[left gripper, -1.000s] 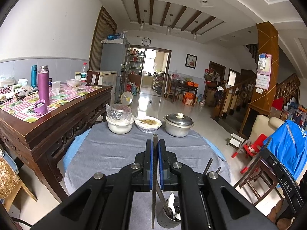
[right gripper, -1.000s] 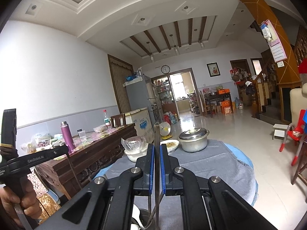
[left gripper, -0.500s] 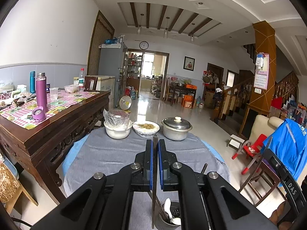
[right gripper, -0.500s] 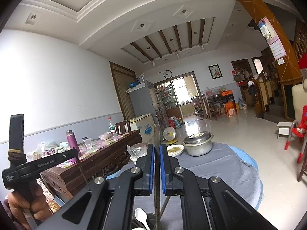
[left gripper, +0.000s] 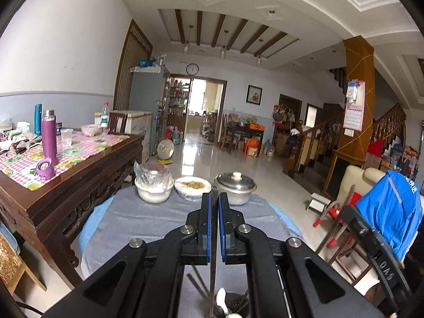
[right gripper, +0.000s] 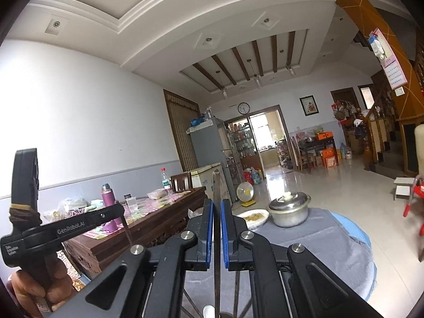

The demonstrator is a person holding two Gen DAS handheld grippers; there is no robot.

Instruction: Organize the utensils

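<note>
Left wrist view: left gripper (left gripper: 214, 206), jaws clamped on a thin flat metal utensil (left gripper: 212, 270) held upright; which kind, knife or chopstick, is unclear. Its lower end hangs over a dark holder (left gripper: 233, 307), cut off at the bottom edge and half hidden by the gripper frame. A white spoon (left gripper: 221, 300) and dark sticks stand in it. Since a second ago the holder has slid lower in view and the surface (left gripper: 148, 220) beyond looks farther. Grey woven cloth over blue covers the round surface; at its far edge stand a white bowl under crinkled plastic film (left gripper: 153, 188), a shallow dish of food (left gripper: 193, 186) and a dull metal lidded pot (left gripper: 235, 188).

Right wrist view: right gripper (right gripper: 216, 217), jaws pinched on a second slim metal strip (right gripper: 216, 185), upright, its tip above the blue pads. Bottom edge cuts off a white spoon tip (right gripper: 208, 311); the holder is barely visible. Left gripper (right gripper: 66, 228) at left, its handle in a hand (right gripper: 31, 291) partly out of frame; a thin rod hangs below its tip. Against the earlier picture, more ceiling shows and the pot (right gripper: 289, 210) sits lower.
</note>
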